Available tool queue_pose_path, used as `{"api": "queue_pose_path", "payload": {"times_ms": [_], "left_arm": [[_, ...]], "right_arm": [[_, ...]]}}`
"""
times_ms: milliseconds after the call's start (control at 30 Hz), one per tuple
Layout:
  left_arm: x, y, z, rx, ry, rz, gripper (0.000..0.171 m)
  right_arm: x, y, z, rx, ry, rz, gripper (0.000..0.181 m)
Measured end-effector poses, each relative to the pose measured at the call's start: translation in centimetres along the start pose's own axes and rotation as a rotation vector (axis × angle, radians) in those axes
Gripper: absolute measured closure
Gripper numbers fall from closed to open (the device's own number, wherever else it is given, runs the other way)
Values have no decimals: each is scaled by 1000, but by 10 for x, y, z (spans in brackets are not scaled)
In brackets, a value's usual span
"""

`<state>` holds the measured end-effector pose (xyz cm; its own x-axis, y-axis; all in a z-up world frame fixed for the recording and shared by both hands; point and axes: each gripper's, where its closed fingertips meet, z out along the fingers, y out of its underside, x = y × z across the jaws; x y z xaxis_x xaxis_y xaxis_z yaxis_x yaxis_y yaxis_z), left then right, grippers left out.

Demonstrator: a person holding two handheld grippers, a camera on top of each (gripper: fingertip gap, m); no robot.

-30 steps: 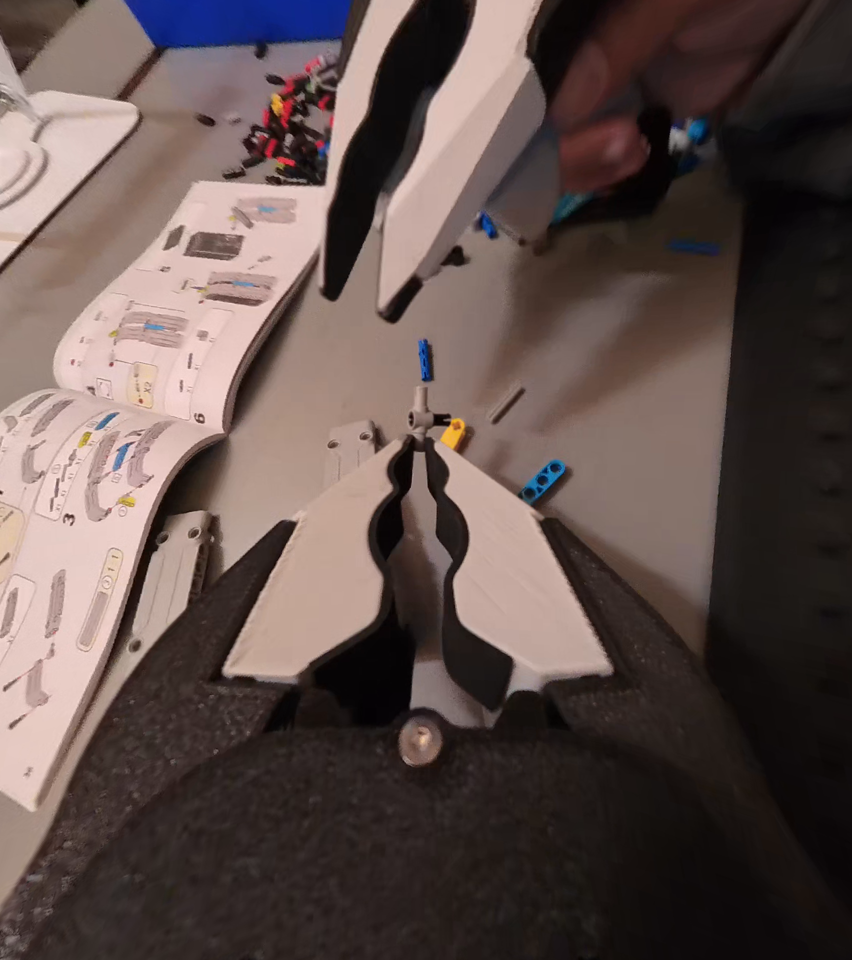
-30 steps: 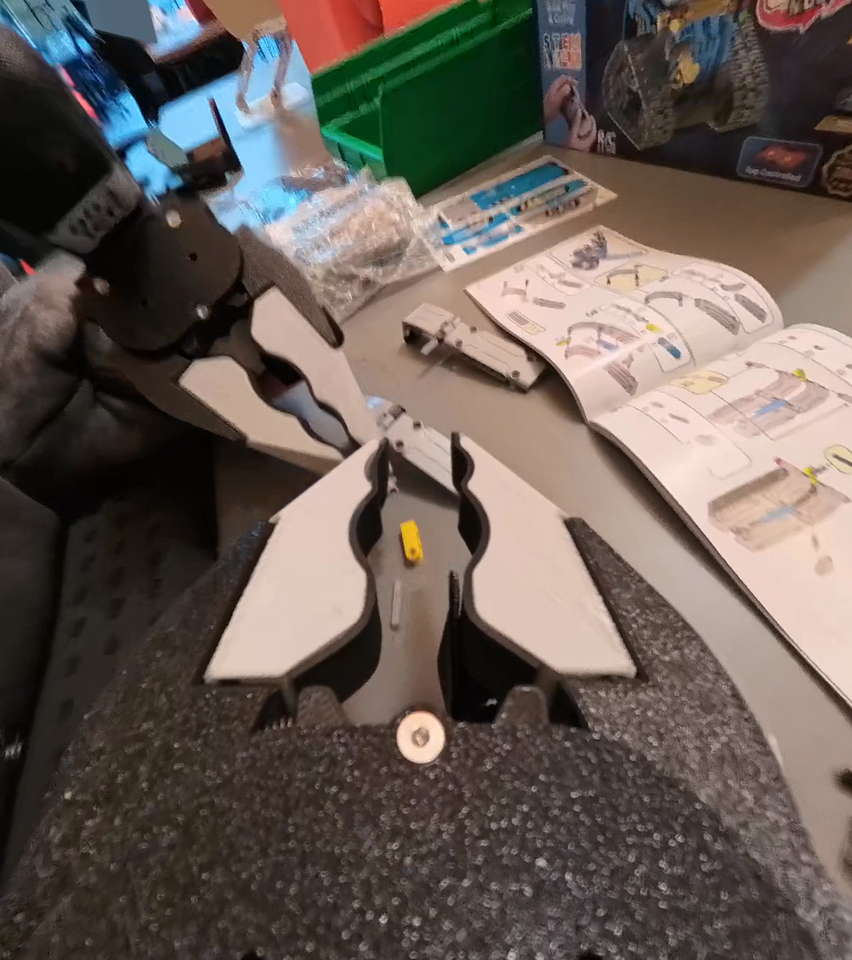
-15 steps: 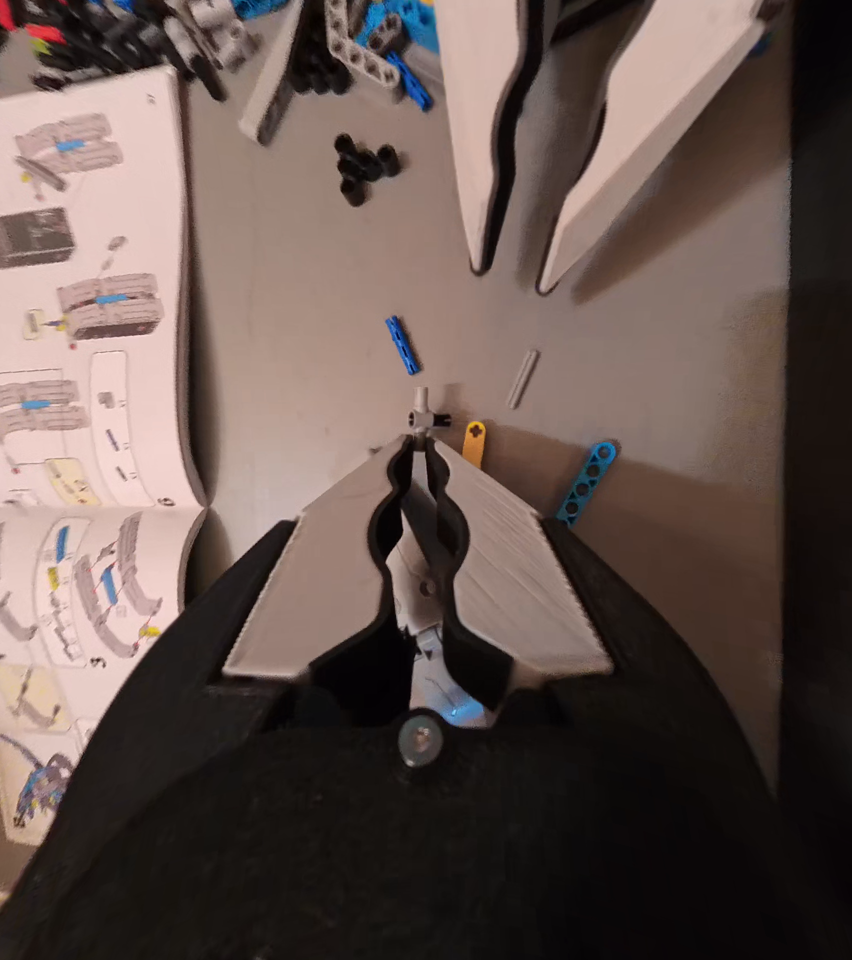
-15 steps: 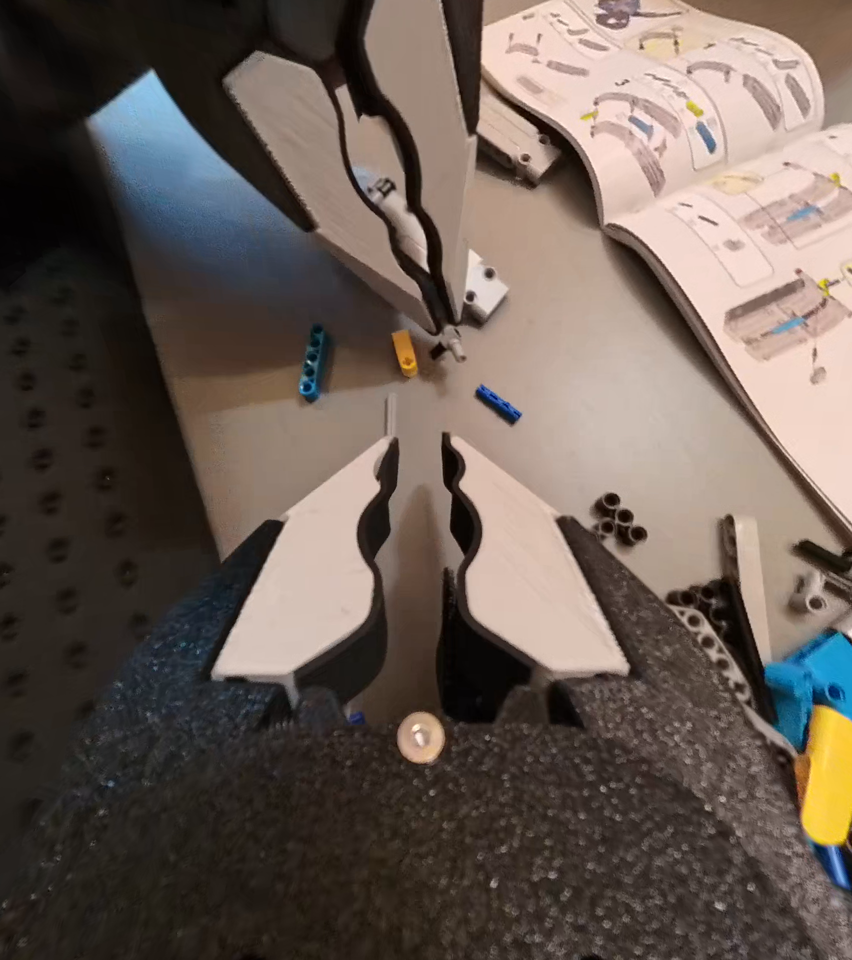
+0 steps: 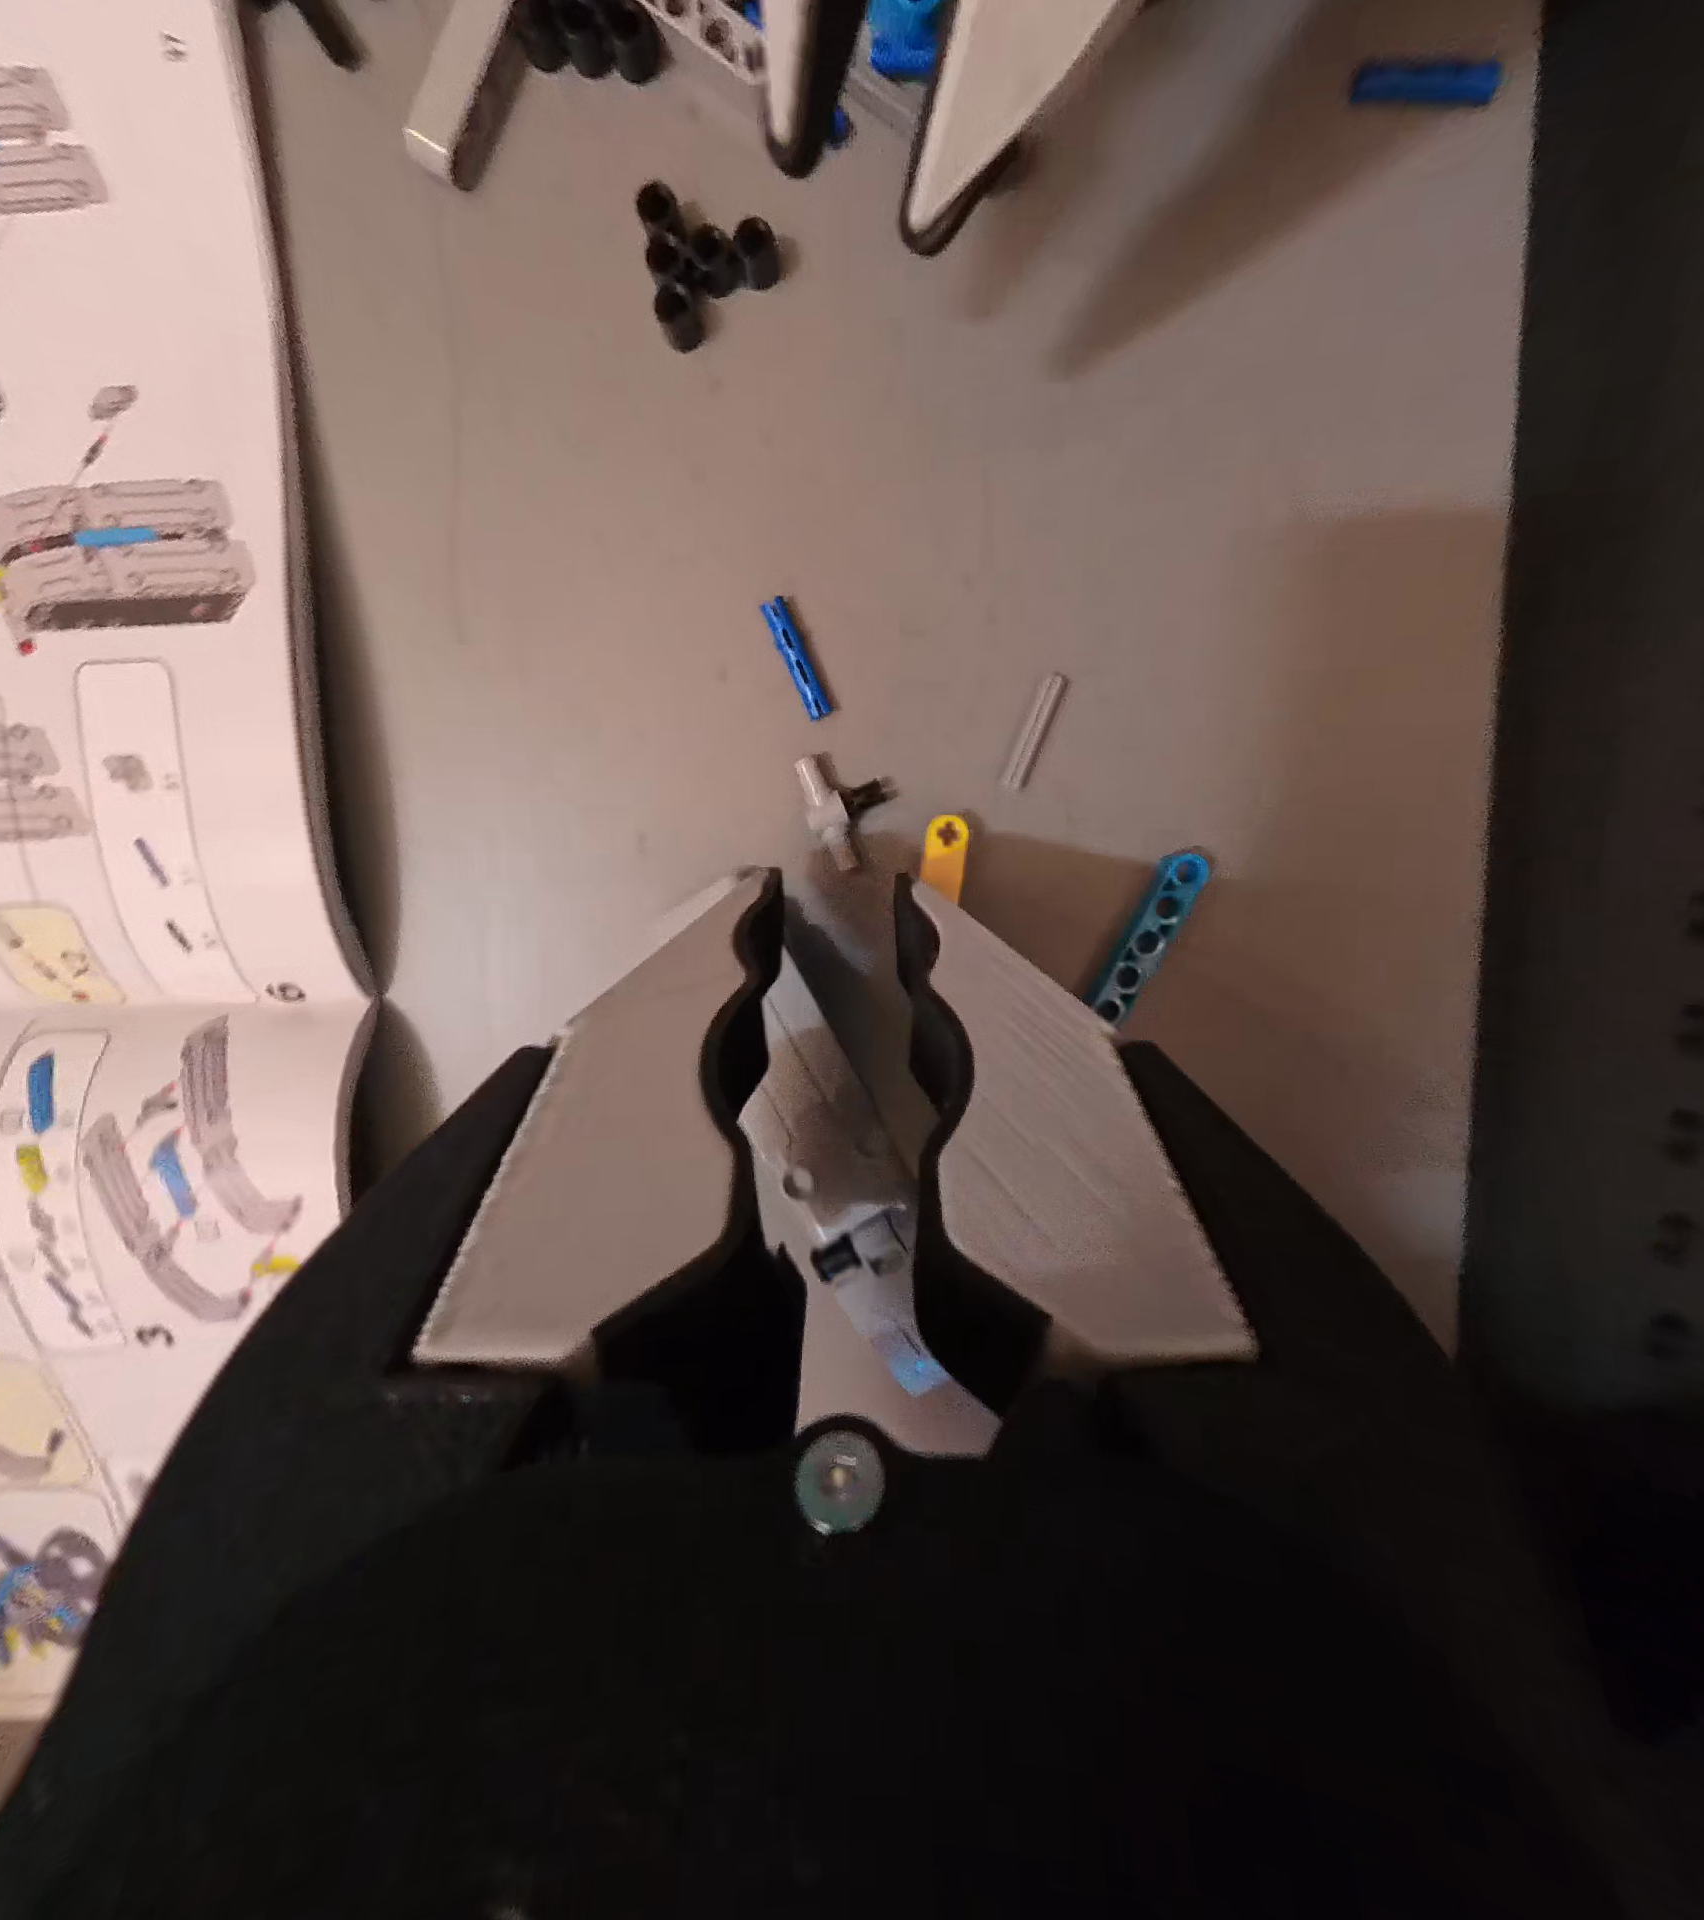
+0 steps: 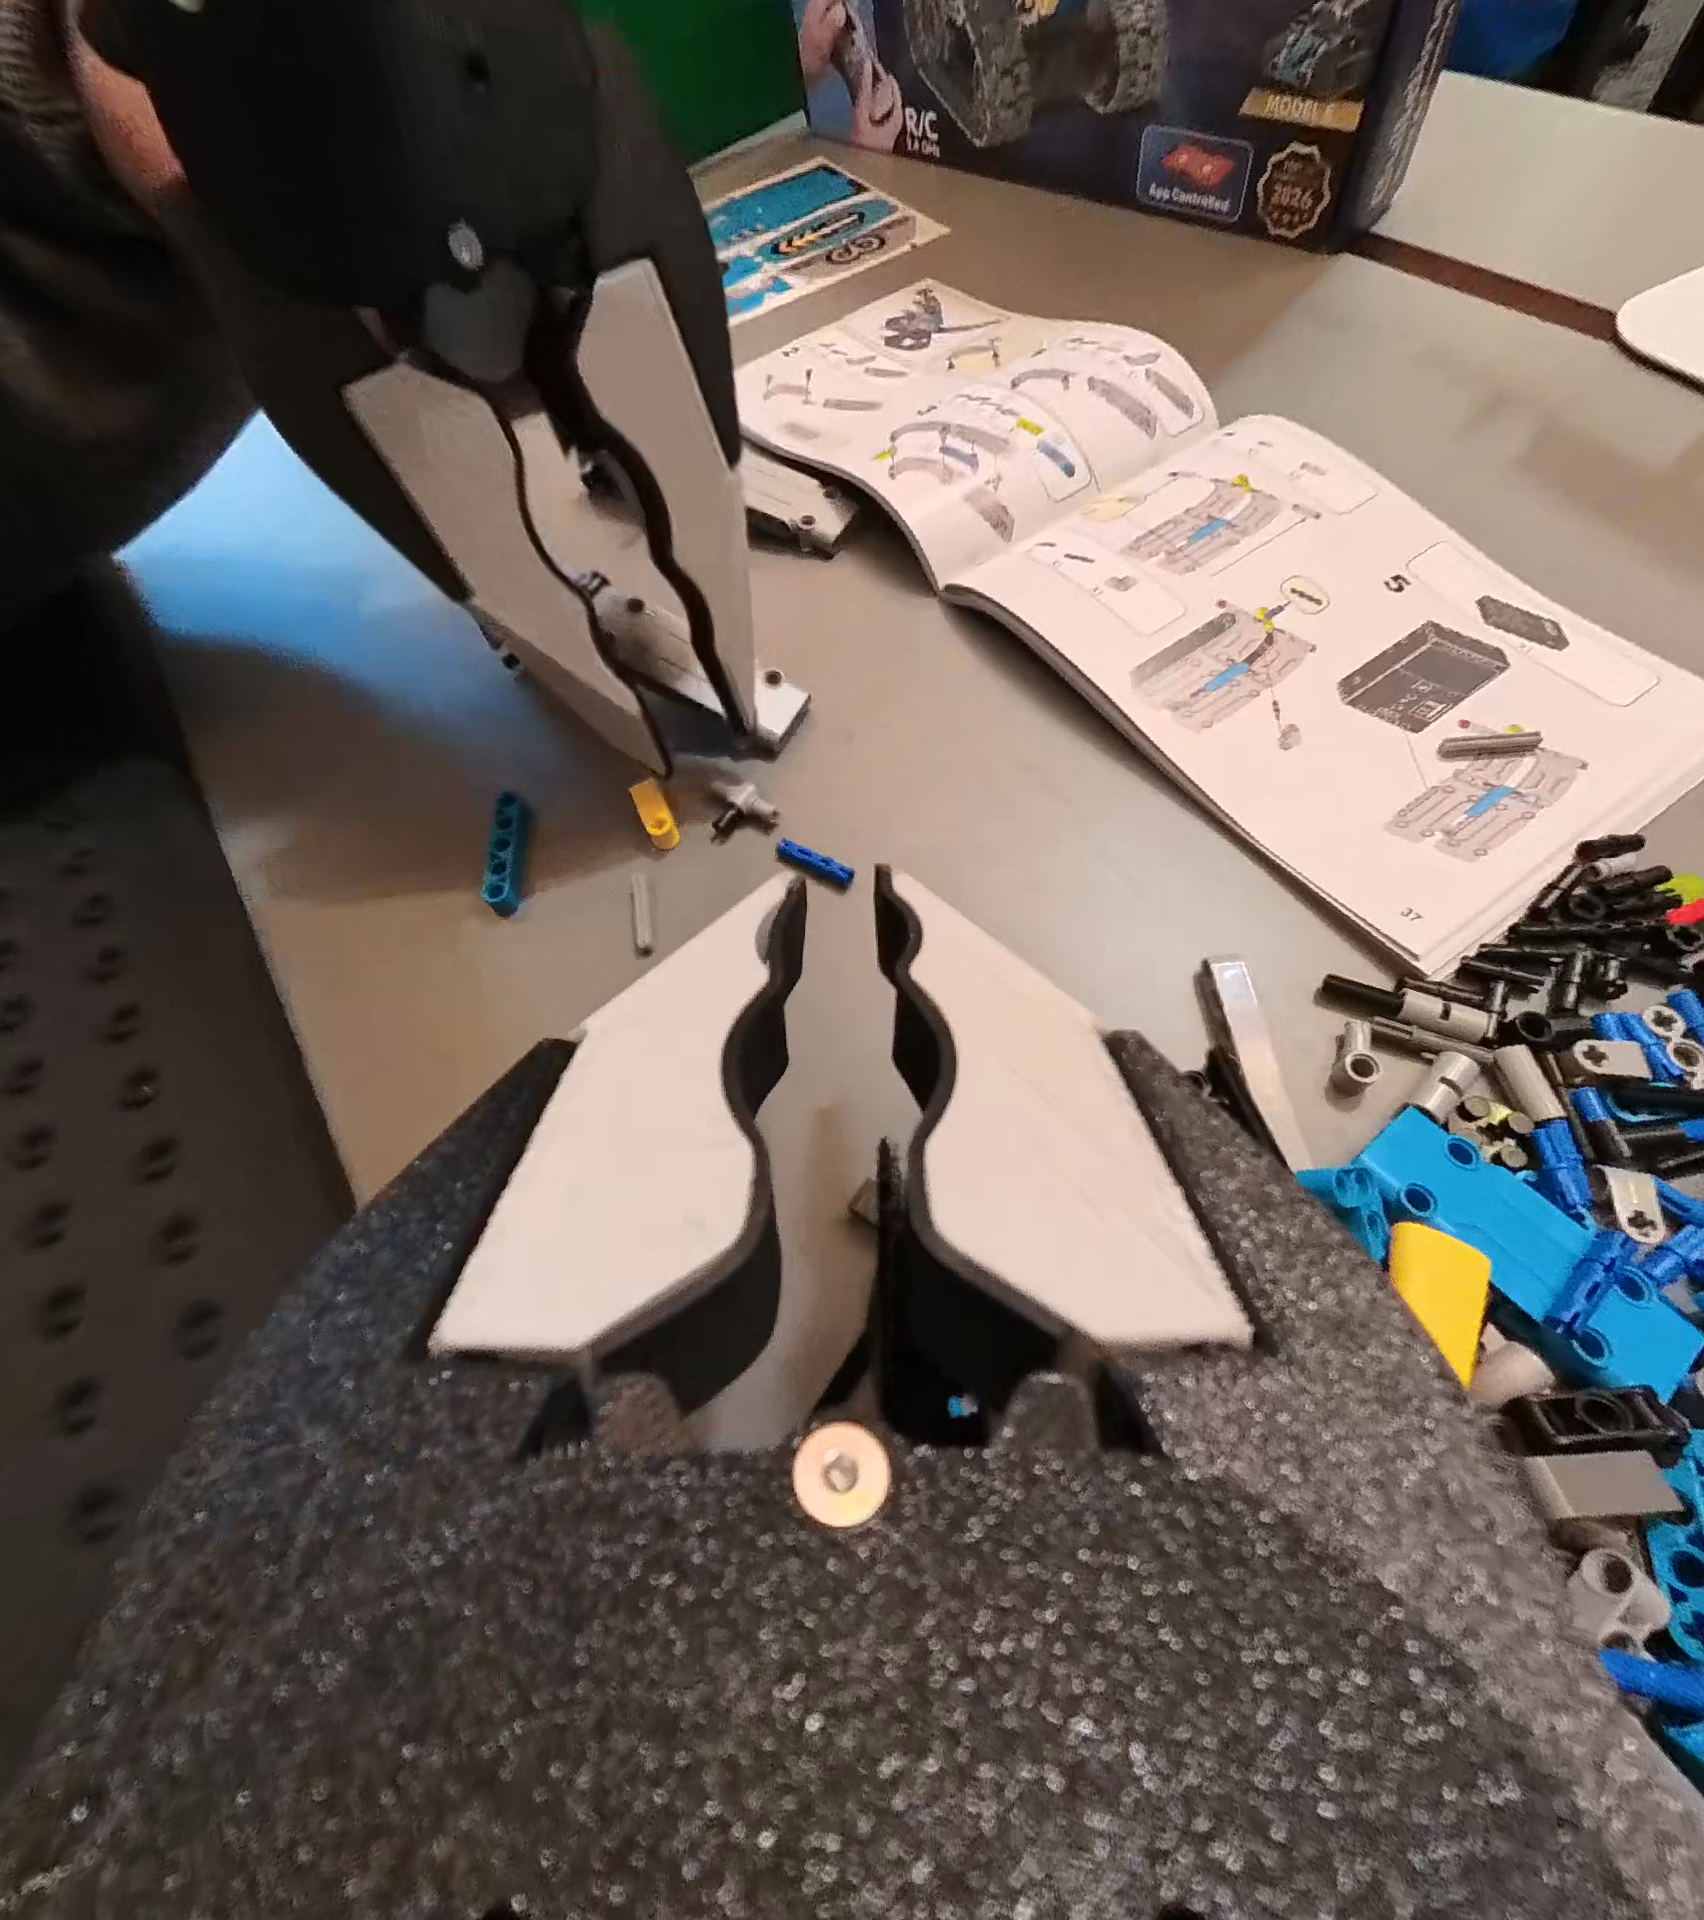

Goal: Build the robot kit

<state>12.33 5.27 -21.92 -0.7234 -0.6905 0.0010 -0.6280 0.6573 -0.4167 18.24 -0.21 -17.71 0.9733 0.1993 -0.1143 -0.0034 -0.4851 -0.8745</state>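
The left gripper (image 5: pixel 837 883) points steeply down at the grey desk (image 5: pixel 931 499), its white fingers (image 5: pixel 619 1091) parted by a narrow gap and holding nothing. Beneath that gap lies a light grey panel piece (image 5: pixel 827 1049). Just ahead of the tips lies a small grey connector with a black pin (image 5: pixel 832 805). A blue pin (image 5: pixel 796 658) lies a little beyond it, a pale grey axle (image 5: pixel 1033 729) to the right, and a yellow piece (image 5: pixel 944 854) and a light blue holed beam (image 5: pixel 1149 935) are partly covered by the right-hand finger.

The right gripper (image 6: pixel 840 883) is tilted low over the desk, its fingers slightly apart and empty, the blue pin just off their tips. Both grippers have dark, grainy foam bodies and wavy black finger linings.

An open instruction booklet (image 6: pixel 1295 623) lies beyond (its pages carry printed diagrams and numbers). A dark printed box (image 6: pixel 1139 104) stands behind it. A heap of black, blue, grey and red plastic pieces (image 6: pixel 1606 1143) lies to the right. A dark perforated mat (image 6: pixel 48 1039) borders the desk.
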Motion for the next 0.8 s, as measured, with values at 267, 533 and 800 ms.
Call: {"api": "queue_pose_path", "payload": {"times_ms": [267, 533, 800], "left_arm": [[49, 20, -15, 82, 63, -70, 152], [61, 20, 6, 91, 27, -19, 152], [56, 13, 8, 110, 12, -73, 165]], "right_arm": [[-15, 11, 15, -76, -36, -79, 170], [-11, 11, 17, -74, -35, -60, 170], [-13, 6, 16, -39, -63, -44, 170]]}}
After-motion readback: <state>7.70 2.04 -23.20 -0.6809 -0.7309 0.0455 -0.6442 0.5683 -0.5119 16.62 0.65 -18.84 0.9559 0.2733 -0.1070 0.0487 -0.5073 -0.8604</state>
